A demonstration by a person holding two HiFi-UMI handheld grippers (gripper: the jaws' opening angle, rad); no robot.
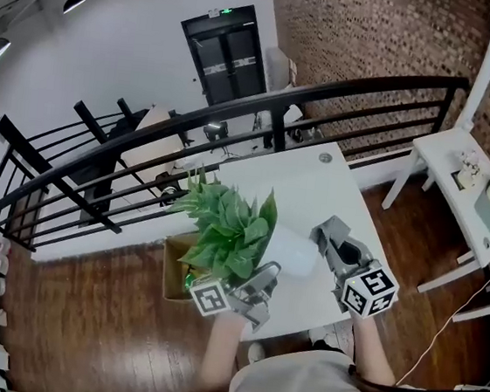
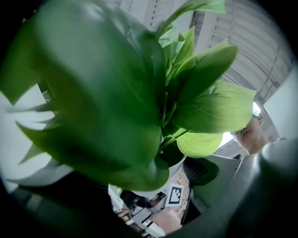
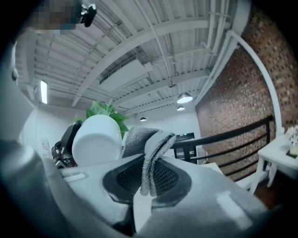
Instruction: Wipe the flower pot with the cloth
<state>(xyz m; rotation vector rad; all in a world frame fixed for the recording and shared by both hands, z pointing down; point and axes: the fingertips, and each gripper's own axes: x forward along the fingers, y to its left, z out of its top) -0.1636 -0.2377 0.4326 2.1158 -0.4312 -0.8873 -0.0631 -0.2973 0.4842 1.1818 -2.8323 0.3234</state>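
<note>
The left tongs [image 1: 259, 280] are clamped on the white flower pot [image 1: 295, 250]. They hold it tipped on its side above the near part of the white tabletop [image 1: 317, 181], leaves pointing left. Just right of it, the right tongs [image 1: 327, 233] are pinched together on a folded grey cloth [image 3: 150, 148], close to the pot's base.

The flower pot [image 1: 297, 251] is white, smooth and round, and it carries a bush of broad green leaves [image 1: 224, 222]. My left tongs [image 1: 263, 281] hold it tipped on its side over the table [image 1: 316, 186], with the leaves pointing to the left and away from me and its rounded bottom toward my right side. The cloth [image 3: 149, 146] is grey with a fine woven texture. It is bunched into folds, pinched between my right tongs [image 3: 145, 183] and stands up just beside the pot's white wall.
</note>
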